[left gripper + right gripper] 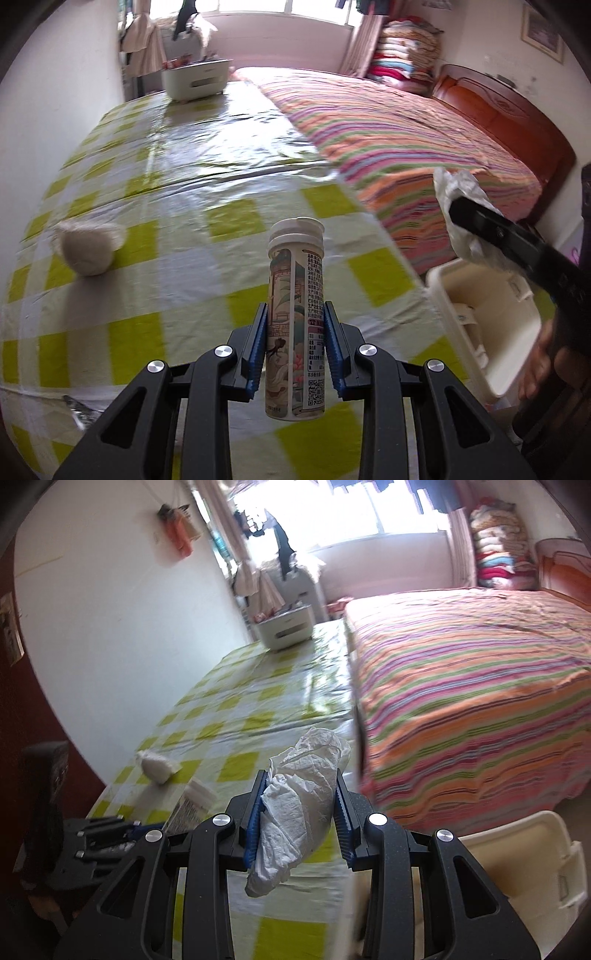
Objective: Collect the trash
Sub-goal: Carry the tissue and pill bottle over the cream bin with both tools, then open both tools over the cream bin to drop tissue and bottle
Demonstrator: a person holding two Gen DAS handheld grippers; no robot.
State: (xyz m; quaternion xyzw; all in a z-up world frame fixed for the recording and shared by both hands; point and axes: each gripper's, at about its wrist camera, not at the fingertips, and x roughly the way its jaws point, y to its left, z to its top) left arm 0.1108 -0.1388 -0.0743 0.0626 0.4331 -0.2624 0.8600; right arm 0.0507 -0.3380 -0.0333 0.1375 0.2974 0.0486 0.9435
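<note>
Both grippers loaded: left gripper (295,347) clamps the tablet tube (295,325) upright, right gripper (299,819) pinches a crumpled tissue (299,808). White bin (484,325) sits off the table's right edge, nearer the right hand. One wad (88,247) remains on the checked tablecloth (184,266), far left.

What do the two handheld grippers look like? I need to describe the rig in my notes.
Both match. The left gripper and the right gripper have matte black plastic linkage arms with triangular cut-outs and round silver pivot caps. Each carries two finger pads of ribbed blue rubber. No cables or markings show. A hand shows at the edge, its sleeve not clearly visible.
</note>
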